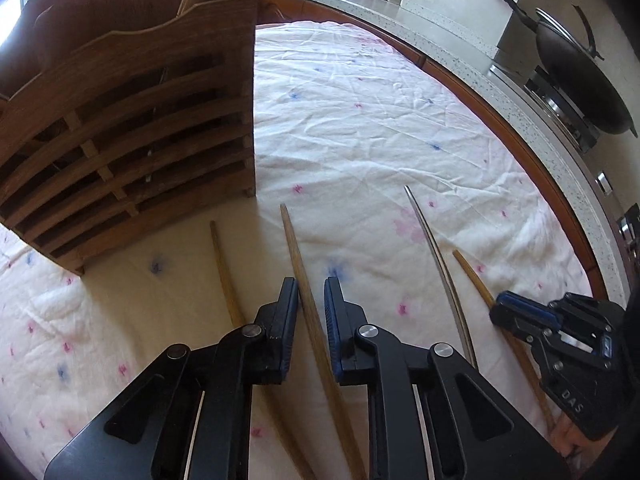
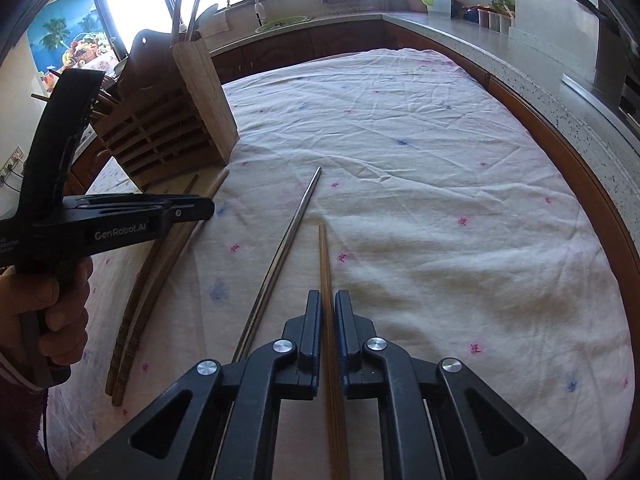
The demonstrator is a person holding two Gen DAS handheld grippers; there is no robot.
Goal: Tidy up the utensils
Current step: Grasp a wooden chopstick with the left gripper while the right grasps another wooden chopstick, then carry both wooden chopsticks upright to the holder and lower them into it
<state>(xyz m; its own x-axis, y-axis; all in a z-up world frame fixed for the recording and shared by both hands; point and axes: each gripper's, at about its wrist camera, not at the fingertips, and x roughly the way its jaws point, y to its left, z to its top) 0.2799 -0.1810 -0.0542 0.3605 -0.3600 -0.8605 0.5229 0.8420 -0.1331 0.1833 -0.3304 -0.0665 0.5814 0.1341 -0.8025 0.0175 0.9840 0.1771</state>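
Note:
Several chopsticks lie on a floral tablecloth [image 1: 360, 100]. My left gripper [image 1: 311, 286] straddles a wooden chopstick [image 1: 298, 256]; its jaws stand a little apart, the left pad touching the stick. A second wooden chopstick [image 1: 224, 272] lies left of it. A metal chopstick [image 1: 432, 248] lies to the right. My right gripper [image 2: 328, 300] has its jaws close around another wooden chopstick [image 2: 325, 264], which shows in the left wrist view [image 1: 476, 280]. A wooden utensil holder [image 1: 132, 128] stands at the table's left, also in the right wrist view [image 2: 176, 128].
A counter [image 1: 460, 28] curves around the table's far and right sides, with a black wok [image 1: 576, 76] on a stove. A sink and faucet [image 2: 256, 4] are at the back. The holder has metal chopsticks [image 2: 188, 0] standing in it.

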